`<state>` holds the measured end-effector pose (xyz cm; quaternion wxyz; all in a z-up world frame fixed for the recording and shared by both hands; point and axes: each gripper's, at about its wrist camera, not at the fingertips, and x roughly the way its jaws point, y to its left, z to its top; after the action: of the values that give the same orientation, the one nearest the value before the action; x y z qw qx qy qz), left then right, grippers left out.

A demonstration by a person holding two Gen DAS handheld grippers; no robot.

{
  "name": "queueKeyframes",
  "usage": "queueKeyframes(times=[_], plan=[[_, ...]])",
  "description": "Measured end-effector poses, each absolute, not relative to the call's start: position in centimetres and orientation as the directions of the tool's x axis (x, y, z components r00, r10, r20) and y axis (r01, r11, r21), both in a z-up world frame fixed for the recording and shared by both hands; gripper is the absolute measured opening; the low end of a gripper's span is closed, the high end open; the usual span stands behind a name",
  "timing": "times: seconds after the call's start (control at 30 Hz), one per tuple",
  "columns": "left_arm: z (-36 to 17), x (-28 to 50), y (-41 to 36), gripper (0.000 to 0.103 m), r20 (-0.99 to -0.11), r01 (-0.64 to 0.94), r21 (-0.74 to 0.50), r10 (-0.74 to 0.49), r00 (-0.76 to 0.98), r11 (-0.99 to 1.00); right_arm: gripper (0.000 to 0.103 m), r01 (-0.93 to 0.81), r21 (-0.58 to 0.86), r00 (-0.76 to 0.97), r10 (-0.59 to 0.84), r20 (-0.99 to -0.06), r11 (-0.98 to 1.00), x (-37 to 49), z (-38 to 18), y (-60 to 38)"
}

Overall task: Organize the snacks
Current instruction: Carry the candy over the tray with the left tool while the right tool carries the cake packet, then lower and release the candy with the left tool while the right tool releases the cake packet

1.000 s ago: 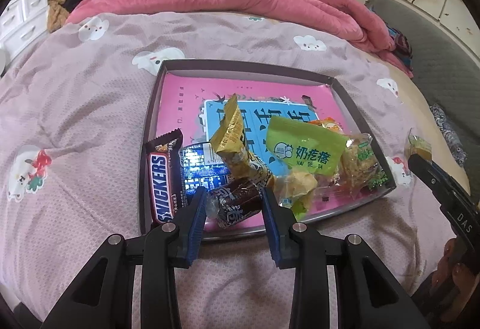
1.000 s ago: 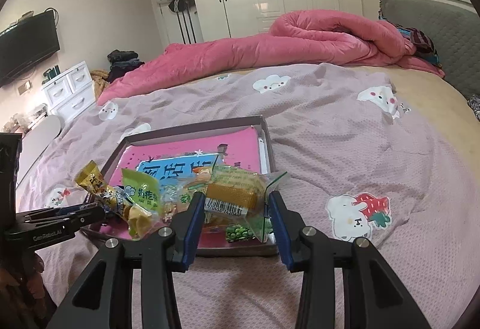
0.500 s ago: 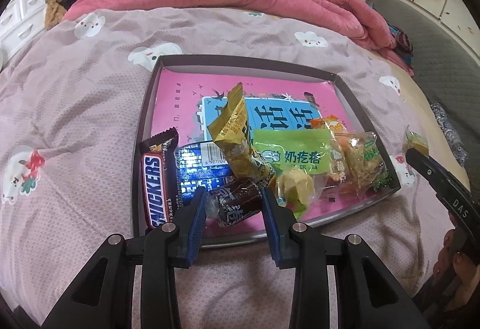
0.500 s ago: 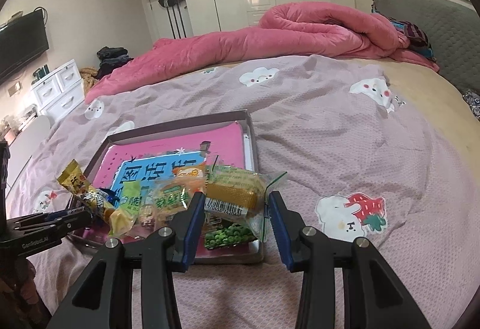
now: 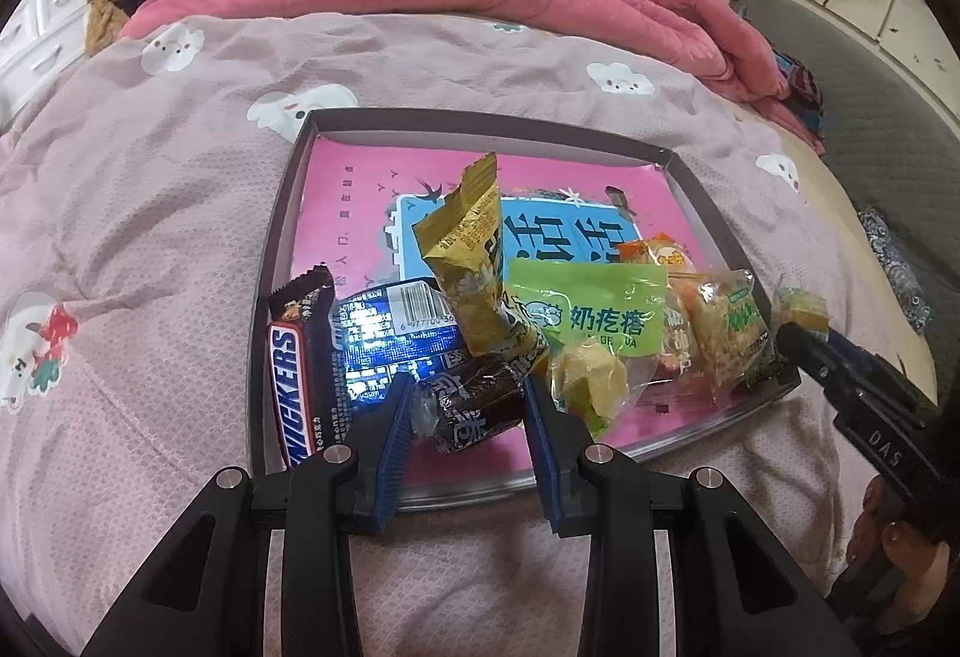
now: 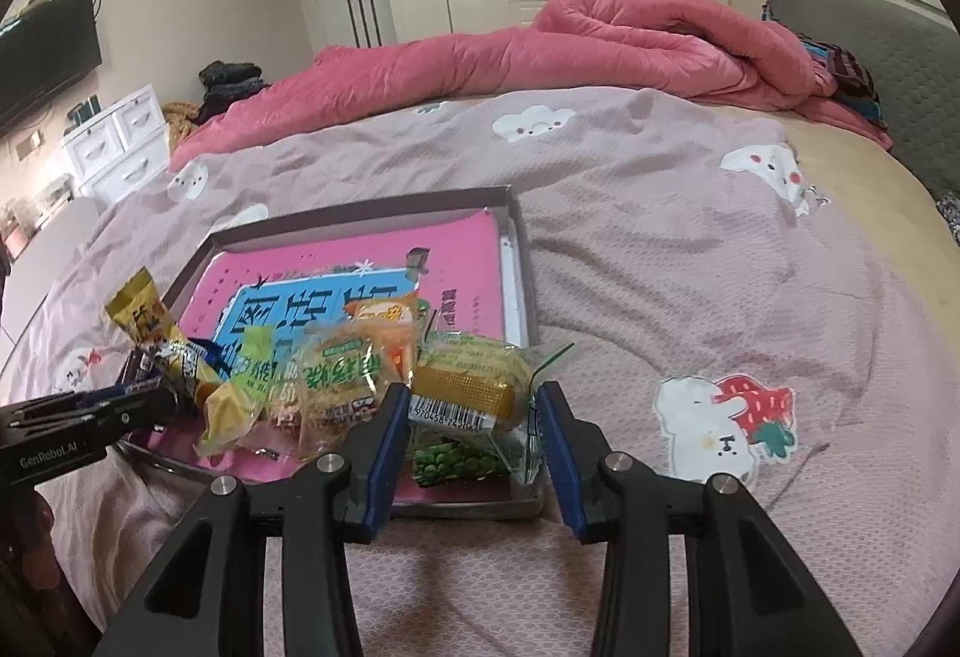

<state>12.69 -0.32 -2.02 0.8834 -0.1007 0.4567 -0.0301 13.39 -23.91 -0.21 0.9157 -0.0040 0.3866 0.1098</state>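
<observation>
Over the near rim of a shallow metal tray (image 5: 282,213), the left gripper (image 5: 468,405) is pinching a crinkly brown candy (image 5: 474,405); the right gripper (image 6: 474,411) is clamping a clear yellow-banded packet (image 6: 474,387) above the tray's corner.

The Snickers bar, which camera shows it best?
The left wrist view: the Snickers bar lies in plain sight along the tray's left edge, logo readable. The right wrist view doesn't show it clearly behind the other wrappers.

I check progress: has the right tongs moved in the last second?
Yes. The right tongs, shut on a yellow packet, moved rightward along the tray, from the middle to its right corner.
</observation>
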Motion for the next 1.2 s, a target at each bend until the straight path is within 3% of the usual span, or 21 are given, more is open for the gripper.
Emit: queueKeyframes(times=[1.2], plan=[[-2.1,13.3,-0.1,0.037,-0.799,-0.045,-0.221,-0.154,0.582,0.974,0.043,-0.371,0.161,0.633,0.375,-0.677,0.915,13.0,-0.5,-20.3]])
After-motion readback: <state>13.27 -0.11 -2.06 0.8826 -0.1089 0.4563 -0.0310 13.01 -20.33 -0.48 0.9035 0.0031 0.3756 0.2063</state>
